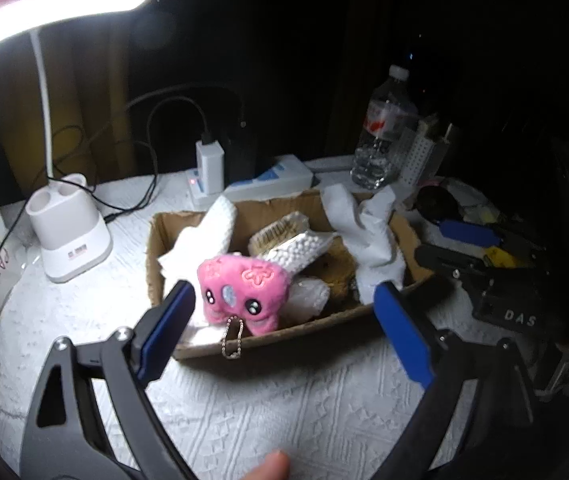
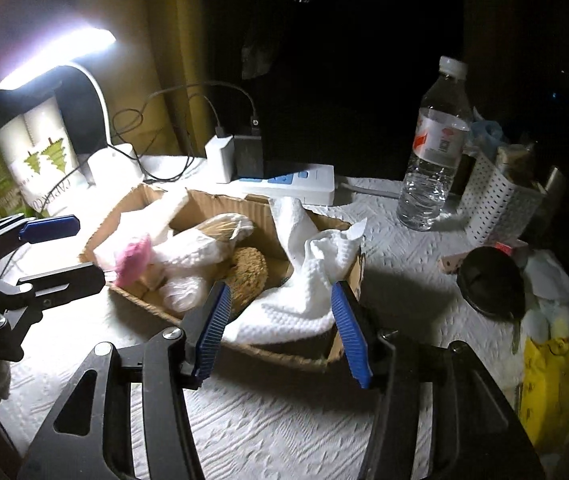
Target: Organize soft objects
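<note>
An open cardboard box point(image 1: 324, 326) point(image 2: 276, 350) sits on the white patterned cloth. In it lie a pink plush toy point(image 1: 240, 284) point(image 2: 134, 258) with a ball chain hanging over the front wall, a crumpled white paper towel point(image 1: 368, 232) point(image 2: 308, 280), a brown sponge point(image 2: 248, 272), white foam sheets and plastic bags. My left gripper point(image 1: 284, 292) point(image 2: 72, 248) hovers open in front of the plush, touching nothing. Above the box's near right corner my right gripper point(image 2: 280, 292) point(image 1: 456, 248) is open, the paper towel beyond its pads and apart from them.
A lit desk lamp with a white base point(image 1: 72, 236) stands at the left, a power strip point(image 1: 268, 182) with chargers and cables behind the box. A water bottle point(image 2: 432, 160), a perforated white holder point(image 2: 496, 208), a black round lid point(image 2: 488, 284) and a yellow bag point(image 2: 548, 380) crowd the right.
</note>
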